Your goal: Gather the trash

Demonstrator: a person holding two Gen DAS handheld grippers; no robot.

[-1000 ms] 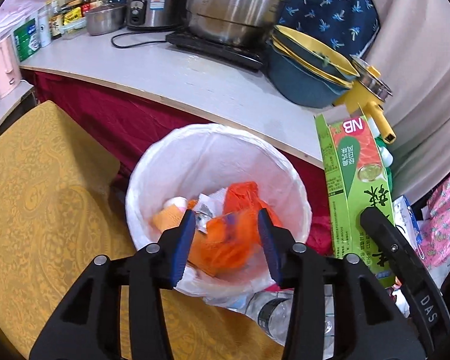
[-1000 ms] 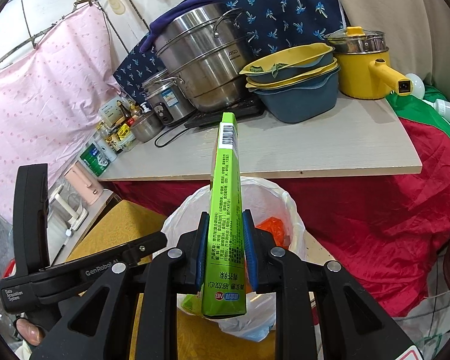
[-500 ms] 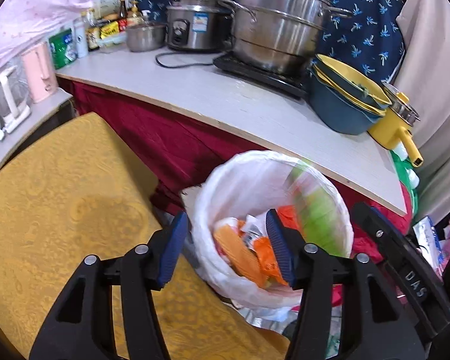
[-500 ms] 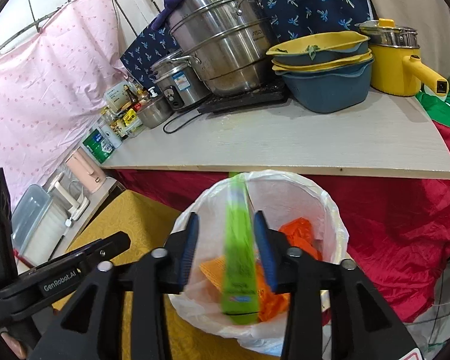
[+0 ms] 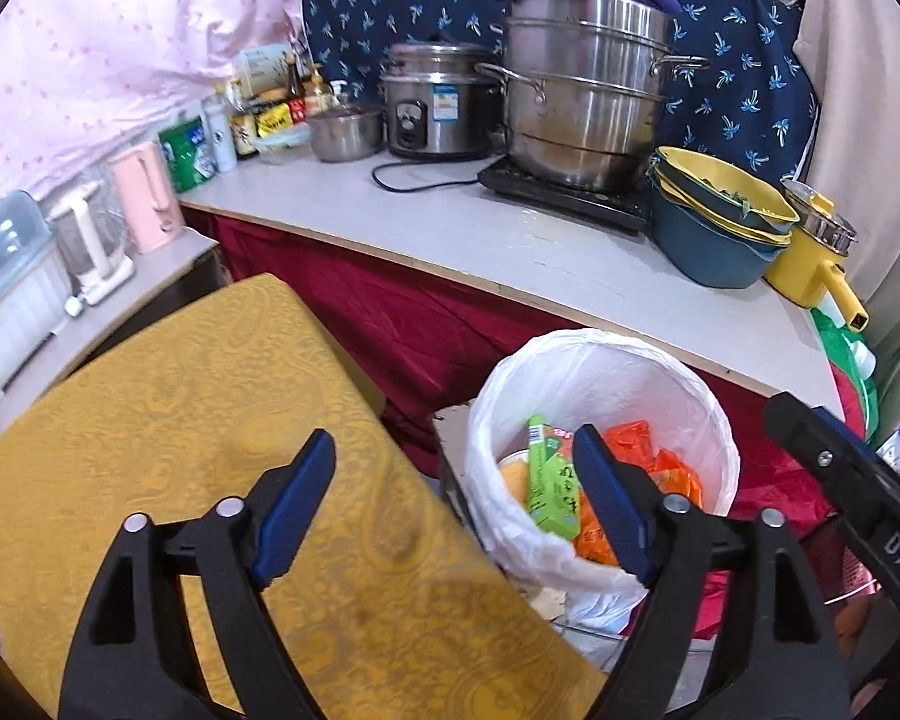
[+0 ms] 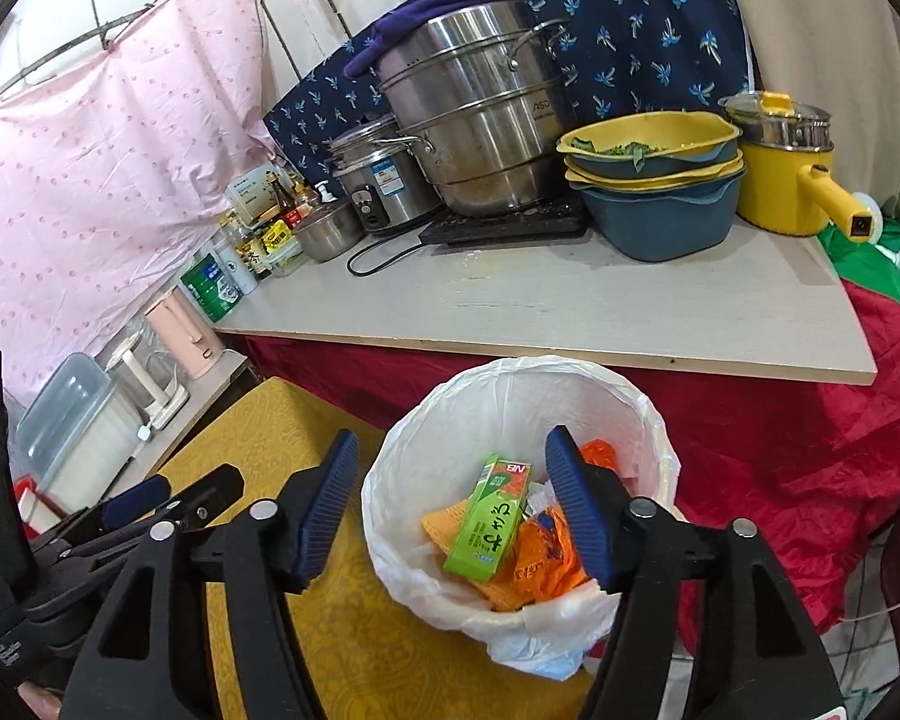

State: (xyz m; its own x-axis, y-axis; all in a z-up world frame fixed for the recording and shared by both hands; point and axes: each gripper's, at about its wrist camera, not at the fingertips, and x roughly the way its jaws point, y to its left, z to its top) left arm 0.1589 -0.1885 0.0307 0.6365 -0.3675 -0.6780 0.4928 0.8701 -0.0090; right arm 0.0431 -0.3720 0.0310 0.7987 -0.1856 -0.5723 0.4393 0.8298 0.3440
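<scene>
A white-lined trash bin [image 6: 654,414] stands on the floor below the counter; it also shows in the left wrist view [image 5: 606,354]. A green carton [image 6: 492,519] lies inside it on orange wrappers [image 6: 546,558]; the carton also shows in the left wrist view [image 5: 549,489]. My right gripper [image 6: 450,504] is open and empty above the bin's near-left rim. My left gripper [image 5: 453,504] is open and empty over the edge of the yellow-clothed table, left of the bin.
A yellow patterned tablecloth [image 5: 210,432] covers a table left of the bin. A white counter [image 6: 570,306] over red cloth holds steel pots [image 6: 480,114], stacked bowls [image 6: 654,180], a yellow pot [image 6: 780,180] and bottles. Kettles and a plastic box stand at far left.
My right gripper opened and let go of the green carton, which dropped into the bin. Both grippers drew back and up. My left gripper opened wider and shifted left.
</scene>
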